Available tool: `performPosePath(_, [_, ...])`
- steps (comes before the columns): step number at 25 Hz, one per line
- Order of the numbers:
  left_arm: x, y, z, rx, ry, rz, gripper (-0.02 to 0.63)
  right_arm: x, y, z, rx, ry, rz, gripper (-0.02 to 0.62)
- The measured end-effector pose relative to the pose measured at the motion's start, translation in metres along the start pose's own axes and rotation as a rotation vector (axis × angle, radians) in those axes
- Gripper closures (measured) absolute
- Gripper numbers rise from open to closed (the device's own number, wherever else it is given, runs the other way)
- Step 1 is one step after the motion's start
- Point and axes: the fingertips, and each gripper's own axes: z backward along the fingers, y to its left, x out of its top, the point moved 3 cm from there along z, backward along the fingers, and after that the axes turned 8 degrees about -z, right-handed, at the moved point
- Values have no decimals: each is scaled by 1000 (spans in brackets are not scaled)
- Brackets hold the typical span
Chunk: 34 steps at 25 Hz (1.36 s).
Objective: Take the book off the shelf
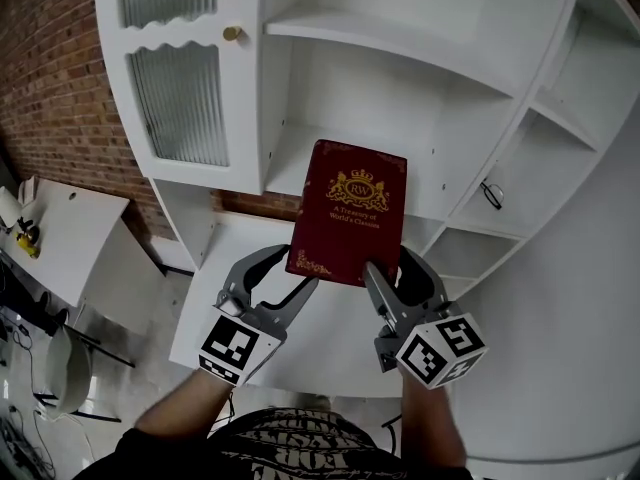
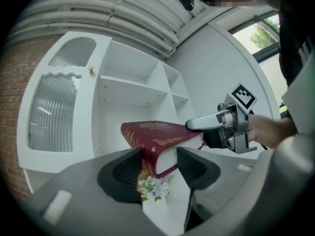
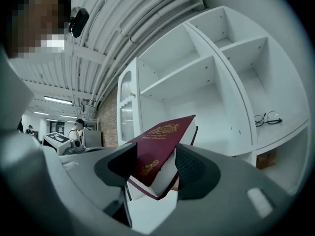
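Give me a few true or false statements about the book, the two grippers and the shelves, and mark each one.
1. The left gripper and the right gripper both grip the book. True.
2. The book rests on a shelf. False: it is held in the air in front of the shelf unit.
3. A pair of glasses lies in a compartment at the right of the shelf unit. True.
4. The book's cover is blue. False: it is dark red with gold print.
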Motion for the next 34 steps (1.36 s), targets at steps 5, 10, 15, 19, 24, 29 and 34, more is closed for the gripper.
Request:
performPosePath(5, [27, 0, 19, -8, -41, -29, 373, 20, 27, 16, -6, -37, 50, 342])
performPosePath(10, [52, 2, 38, -2, -74, -84, 373, 33, 51, 26, -10, -62, 85, 342])
performPosePath(15, [61, 2, 54, -6, -94, -90, 373, 38, 69, 34, -15, -81, 109, 343])
performPosePath(19, [59, 3, 61, -19, -91, -75, 373, 37, 78, 36, -33, -72, 119, 344])
performPosePath(24, [55, 5, 68, -17, -90, -75, 373, 32, 85, 34, -37, -64, 115, 344])
performPosePath(29, [53, 12, 74, -6, -90, -68, 373, 30, 92, 28, -34, -55, 127, 344])
performPosePath(34, [45, 12, 76, 0, -79, -73, 373, 21, 89, 24, -28, -45, 106, 344])
